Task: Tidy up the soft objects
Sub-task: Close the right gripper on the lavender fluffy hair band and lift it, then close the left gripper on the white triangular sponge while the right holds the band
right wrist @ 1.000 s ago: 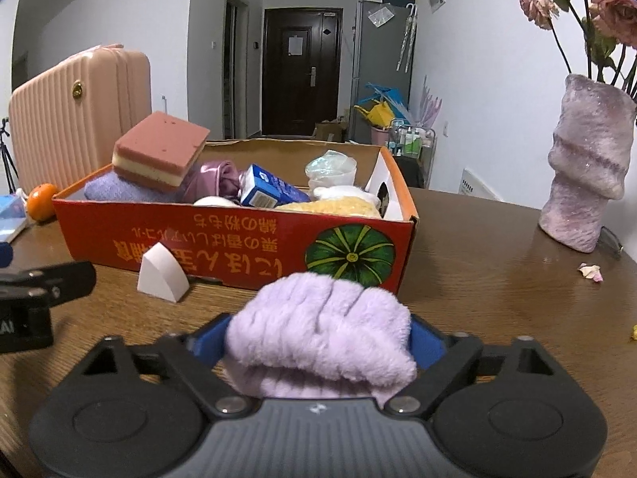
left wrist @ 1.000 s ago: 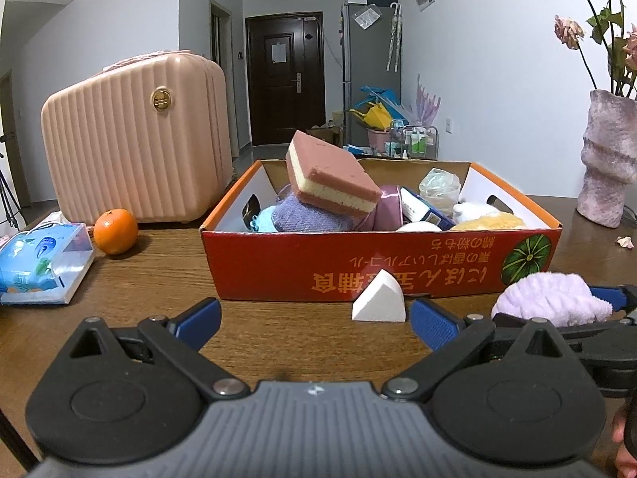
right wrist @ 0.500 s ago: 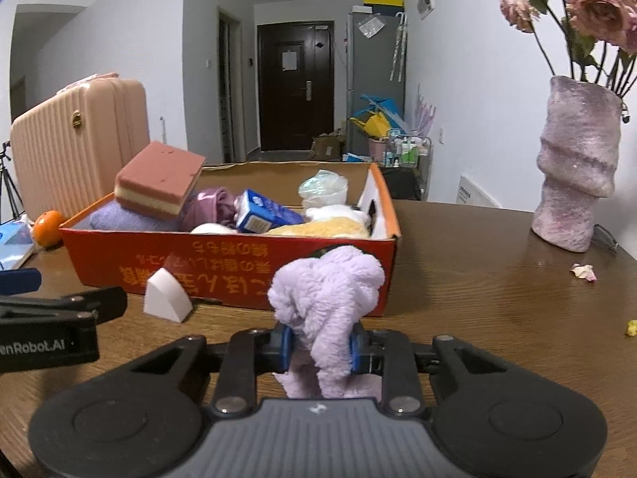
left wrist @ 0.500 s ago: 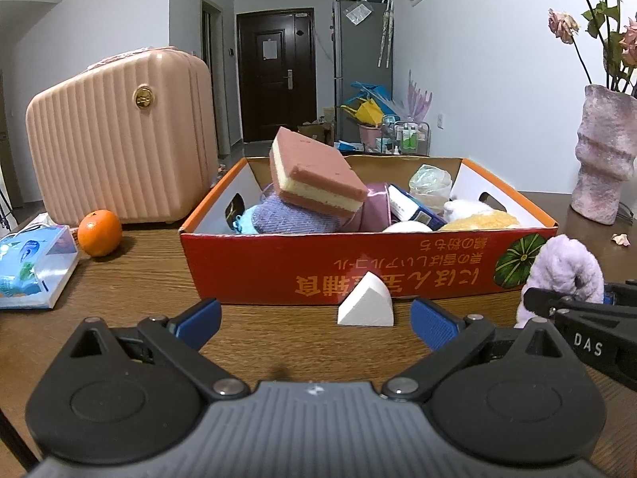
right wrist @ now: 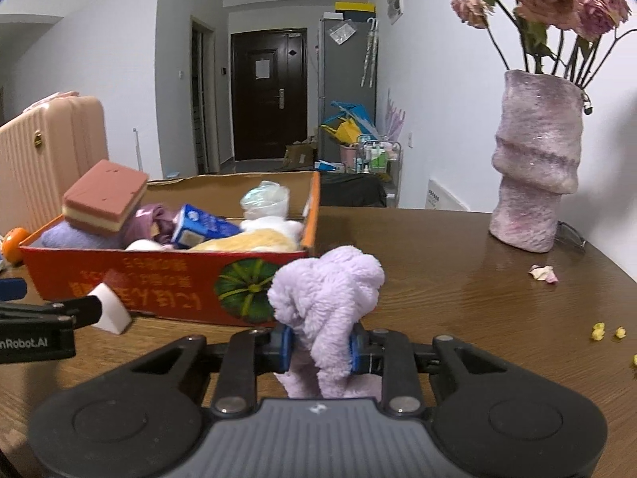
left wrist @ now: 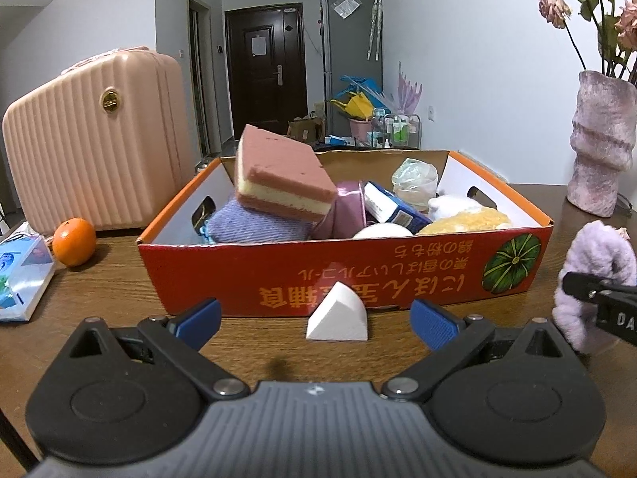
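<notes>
My right gripper (right wrist: 318,348) is shut on a fluffy lilac cloth (right wrist: 328,294) and holds it just above the table, in front of the right end of the red cardboard box (right wrist: 167,286). The cloth also shows at the right edge of the left wrist view (left wrist: 593,275). My left gripper (left wrist: 314,320) is open and empty, low over the table, with a white wedge-shaped sponge (left wrist: 338,312) between its fingertips. The box (left wrist: 346,279) holds a pink-and-yellow sponge (left wrist: 278,175), a purple towel (left wrist: 254,225), a yellow cloth (left wrist: 466,221) and other items.
A pink suitcase (left wrist: 91,135), an orange (left wrist: 75,241) and a tissue pack (left wrist: 20,275) stand left of the box. A pink vase with dried flowers (right wrist: 533,159) stands at the back right. Petals and crumbs (right wrist: 543,273) lie on the table's right part.
My right gripper closed on the lilac cloth and lifted it, bunching it upright. Both grippers have risen a little; the left stays open by the white sponge.
</notes>
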Available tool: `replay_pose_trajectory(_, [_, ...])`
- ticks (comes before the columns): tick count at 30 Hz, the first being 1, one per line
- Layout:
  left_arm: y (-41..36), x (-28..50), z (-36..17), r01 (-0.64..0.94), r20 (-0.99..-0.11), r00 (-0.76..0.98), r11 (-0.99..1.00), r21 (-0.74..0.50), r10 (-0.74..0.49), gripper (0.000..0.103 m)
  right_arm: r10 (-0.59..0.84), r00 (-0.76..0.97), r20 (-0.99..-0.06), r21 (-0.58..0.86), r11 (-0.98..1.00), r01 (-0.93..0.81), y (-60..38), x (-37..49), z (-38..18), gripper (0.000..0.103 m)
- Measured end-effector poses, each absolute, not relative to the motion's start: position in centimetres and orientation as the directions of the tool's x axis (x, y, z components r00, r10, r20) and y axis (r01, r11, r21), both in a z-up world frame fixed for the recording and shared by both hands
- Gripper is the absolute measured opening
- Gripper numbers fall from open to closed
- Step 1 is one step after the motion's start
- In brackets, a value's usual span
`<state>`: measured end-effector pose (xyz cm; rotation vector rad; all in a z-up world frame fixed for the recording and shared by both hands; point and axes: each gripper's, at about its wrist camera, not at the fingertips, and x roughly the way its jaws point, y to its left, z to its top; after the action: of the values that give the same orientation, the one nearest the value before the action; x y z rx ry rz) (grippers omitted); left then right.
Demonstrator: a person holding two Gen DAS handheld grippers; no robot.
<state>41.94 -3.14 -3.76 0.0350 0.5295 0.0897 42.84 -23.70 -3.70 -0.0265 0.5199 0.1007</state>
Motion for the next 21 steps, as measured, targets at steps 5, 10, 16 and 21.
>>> replay_pose_trajectory(5, [-3.6, 43.2, -4.1, -0.085, -0.528, 0.842, 0.994, 0.062, 0.105, 0.103, 0.074, 0.873, -0.483, -0.005, 0.996, -0.087, -25.2, 43.5, -3.6, 0.025])
replay_pose_trajectory(10, [-4.0, 44.5, -4.4, -0.091, -0.546, 0.83, 0.993, 0.072, 0.116, 0.101, 0.066, 0.879, -0.471, -0.006, 0.997, -0.078, -26.4, 44.3, -3.5, 0.025])
replay_pose_trajectory(16, [-4.2, 45.7, -4.8, -0.078, -0.574, 0.813, 0.995, 0.067, 0.102, 0.08, 0.06, 0.885, -0.461, -0.02, 0.997, -0.078, -27.1, 45.2, -3.5, 0.025])
replay_pose_trajectory(21, [-4.4, 46.6, -5.1, -0.072, -0.597, 0.797, 0.996, 0.061, 0.094, 0.072, 0.068, 0.885, -0.461, -0.022, 0.996, -0.087, -27.6, 45.9, -3.6, 0.025])
